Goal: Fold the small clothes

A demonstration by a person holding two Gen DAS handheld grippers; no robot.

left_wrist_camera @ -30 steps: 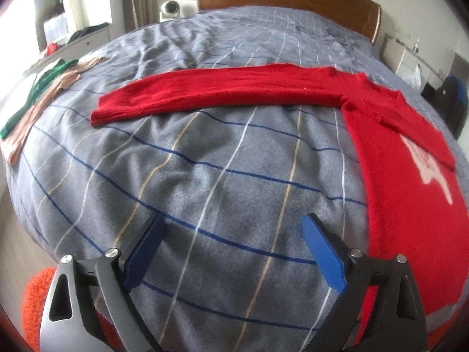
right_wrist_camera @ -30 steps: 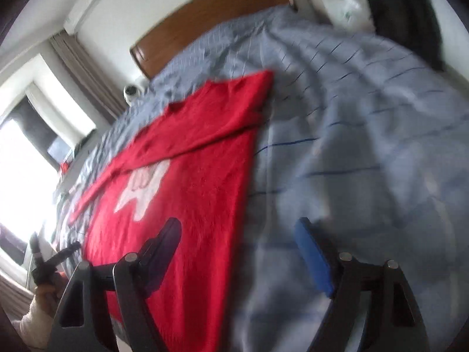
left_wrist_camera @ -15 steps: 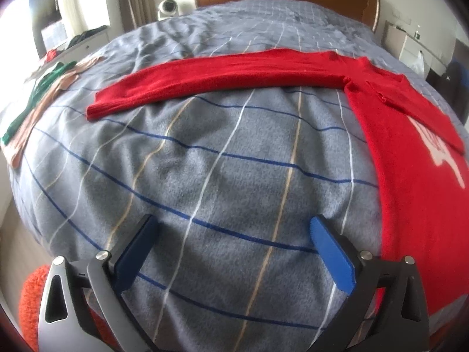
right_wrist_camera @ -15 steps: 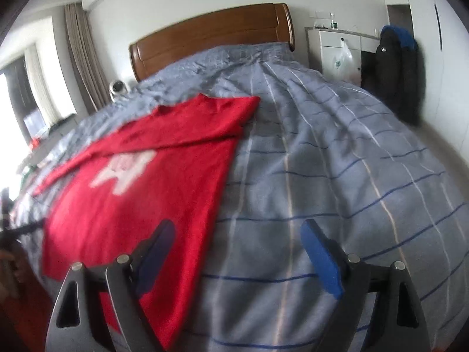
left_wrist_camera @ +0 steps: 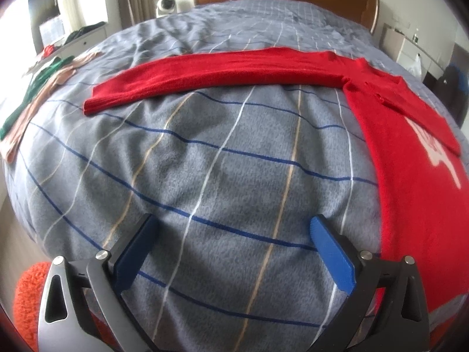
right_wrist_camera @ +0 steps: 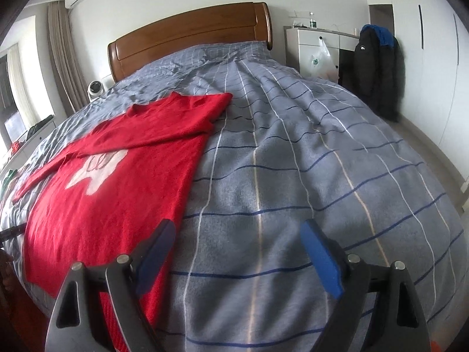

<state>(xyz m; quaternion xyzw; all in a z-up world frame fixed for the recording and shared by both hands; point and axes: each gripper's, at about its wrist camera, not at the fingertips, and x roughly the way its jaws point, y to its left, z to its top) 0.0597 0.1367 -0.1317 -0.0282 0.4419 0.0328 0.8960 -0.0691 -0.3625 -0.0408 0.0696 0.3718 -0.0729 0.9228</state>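
A red sweater (left_wrist_camera: 410, 158) with a white motif lies flat on the grey checked bedspread (left_wrist_camera: 219, 161). Its one sleeve (left_wrist_camera: 211, 73) stretches out straight to the left across the bed. In the right wrist view the sweater (right_wrist_camera: 117, 182) shows its other sleeve folded across the chest. My left gripper (left_wrist_camera: 234, 243) is open and empty above bare bedspread, left of the sweater's body. My right gripper (right_wrist_camera: 237, 249) is open and empty at the sweater's right edge, its left finger over the red cloth.
Green and pink clothes (left_wrist_camera: 35, 94) lie at the bed's far left edge. A wooden headboard (right_wrist_camera: 190, 35) stands at the back. A white cabinet (right_wrist_camera: 316, 47) and a dark jacket (right_wrist_camera: 375, 70) stand to the right. An orange fuzzy thing (left_wrist_camera: 26, 302) sits low left.
Both grippers stayed open. The right wrist view levelled out and swung right, bringing more bare bedspread into view. The left gripper shifted slightly, with the sweater sliding right in its view.
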